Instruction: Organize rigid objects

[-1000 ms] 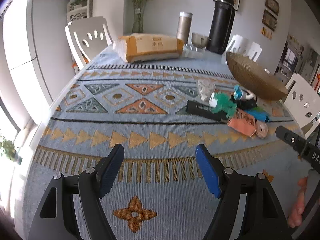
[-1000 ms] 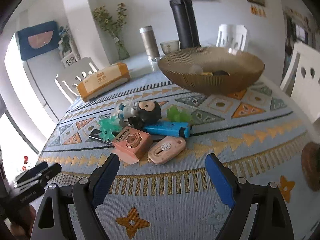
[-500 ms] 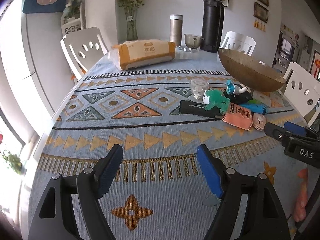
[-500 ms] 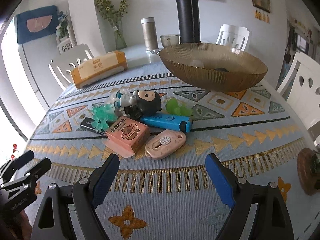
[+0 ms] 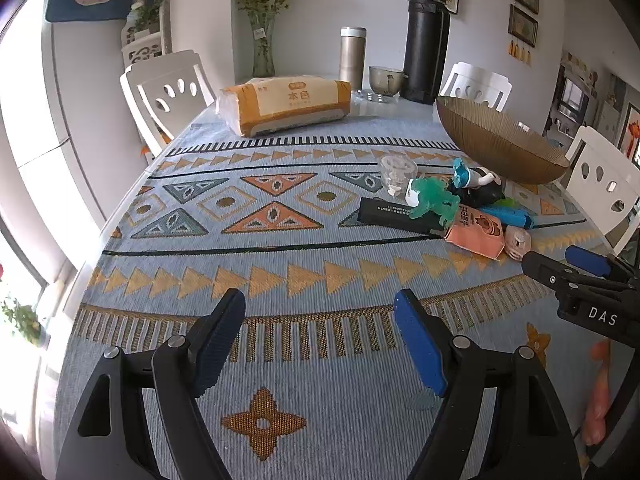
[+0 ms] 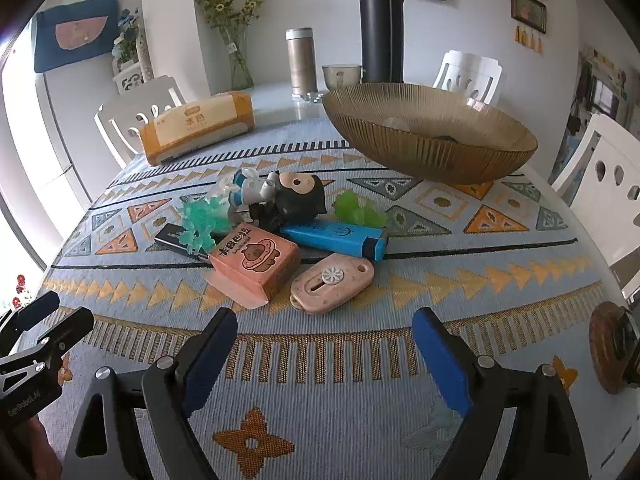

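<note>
A pile of small objects lies on the patterned tablecloth: a pink box (image 6: 256, 264), a pink oval cutter (image 6: 332, 282), a blue lighter (image 6: 336, 238), a black figurine (image 6: 296, 196), a teal toy (image 6: 202, 220), a green toy (image 6: 356, 210) and a black bar (image 5: 396, 214). A brown ribbed bowl (image 6: 432, 148) stands behind the pile. My right gripper (image 6: 324, 320) is open and empty, just short of the cutter. My left gripper (image 5: 320, 304) is open and empty over bare cloth, left of the pile (image 5: 472, 232).
A tissue pack (image 5: 284, 106), a steel tumbler (image 5: 352, 58), a small cup (image 5: 386, 78), a tall black flask (image 5: 426, 42) and a vase (image 5: 264, 52) stand at the table's far end. White chairs surround the table. A round brown coaster (image 6: 610, 352) lies at the right edge.
Both grippers have tilted up and drawn nearer the pile. The right gripper has come closer to the pink cutter and box. Both stay open.
</note>
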`<state>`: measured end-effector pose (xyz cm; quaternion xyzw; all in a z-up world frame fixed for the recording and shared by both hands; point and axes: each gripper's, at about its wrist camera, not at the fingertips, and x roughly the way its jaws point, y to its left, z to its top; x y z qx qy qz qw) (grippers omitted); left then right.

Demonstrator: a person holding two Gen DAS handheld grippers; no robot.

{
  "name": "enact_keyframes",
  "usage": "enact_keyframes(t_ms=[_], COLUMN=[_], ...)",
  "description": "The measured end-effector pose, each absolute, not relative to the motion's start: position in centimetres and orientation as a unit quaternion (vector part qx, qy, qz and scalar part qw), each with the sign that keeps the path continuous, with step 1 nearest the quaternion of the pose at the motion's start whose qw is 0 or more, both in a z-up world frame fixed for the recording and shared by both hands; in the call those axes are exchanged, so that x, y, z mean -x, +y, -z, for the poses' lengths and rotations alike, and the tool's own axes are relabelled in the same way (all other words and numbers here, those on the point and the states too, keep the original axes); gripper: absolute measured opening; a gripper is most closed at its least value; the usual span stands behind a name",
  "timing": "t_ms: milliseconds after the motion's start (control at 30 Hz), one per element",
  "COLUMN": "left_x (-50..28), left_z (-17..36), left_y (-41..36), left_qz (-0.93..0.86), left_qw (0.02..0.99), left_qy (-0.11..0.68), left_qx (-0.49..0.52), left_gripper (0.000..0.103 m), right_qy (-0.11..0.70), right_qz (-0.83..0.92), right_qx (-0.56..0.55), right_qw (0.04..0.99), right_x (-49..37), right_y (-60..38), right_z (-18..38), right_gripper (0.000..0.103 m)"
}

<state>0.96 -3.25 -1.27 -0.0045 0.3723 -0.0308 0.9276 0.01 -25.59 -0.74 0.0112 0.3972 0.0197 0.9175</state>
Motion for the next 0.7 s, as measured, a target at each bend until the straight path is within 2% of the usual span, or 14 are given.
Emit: enact_keyframes(t_ms=[700], left_x=[-0.95], left_z=[1.30], left_y=[-3.37], left_qz=[0.030], left_qw=[0.927], left_qy=[0.374], left_qx=[0.004], left_gripper=[0.076], right_qy=[0.397], right_qz=[-0.020], right_qx=[-0.006], right_qw=[0.918], right_x=[0.03], right_y=[-25.35], right_z=[0.75], right_gripper=[0.088])
